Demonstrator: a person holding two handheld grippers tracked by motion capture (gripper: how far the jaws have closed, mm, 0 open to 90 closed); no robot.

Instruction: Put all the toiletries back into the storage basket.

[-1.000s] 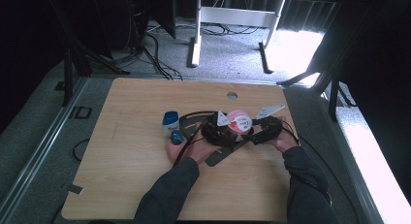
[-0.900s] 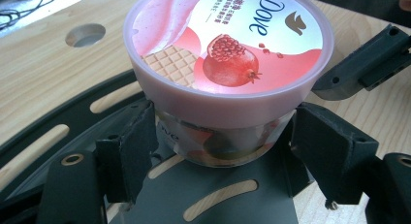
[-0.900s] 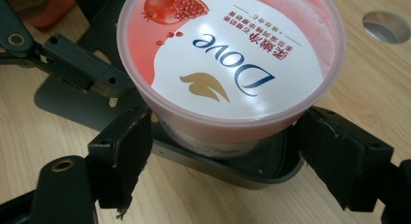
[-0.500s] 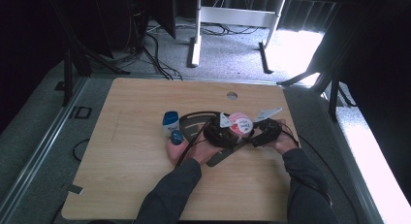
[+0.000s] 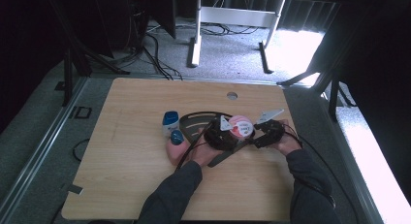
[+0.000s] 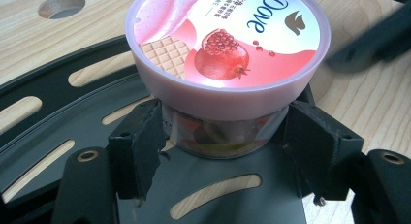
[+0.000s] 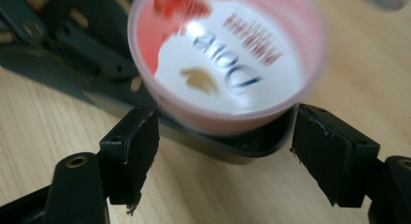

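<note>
A pink-lidded Dove jar (image 5: 241, 127) stands on a black slotted plate (image 5: 194, 121) in the middle of the table. In the left gripper view the jar (image 6: 228, 44) has its body between my left gripper's (image 6: 225, 146) pads, which have just been closing and now touch both sides under the lid's rim. My right gripper (image 7: 225, 146) has also been closing. Its pads (image 7: 138, 146) flank only the near edge of the blurred jar (image 7: 225, 64) and stand off it. In the high view the left gripper (image 5: 227, 137) and right gripper (image 5: 256, 136) sit either side of the jar.
A blue-capped white container (image 5: 170, 122) and a pink bottle with a blue cap (image 5: 176, 145) stand just left of the plate. A round hole (image 5: 232, 95) pierces the table near its far edge. Cables trail from both grippers toward the person.
The jar sits slightly nearer the person than a second ago. Both hands stay at its sides with hardly any shift.
</note>
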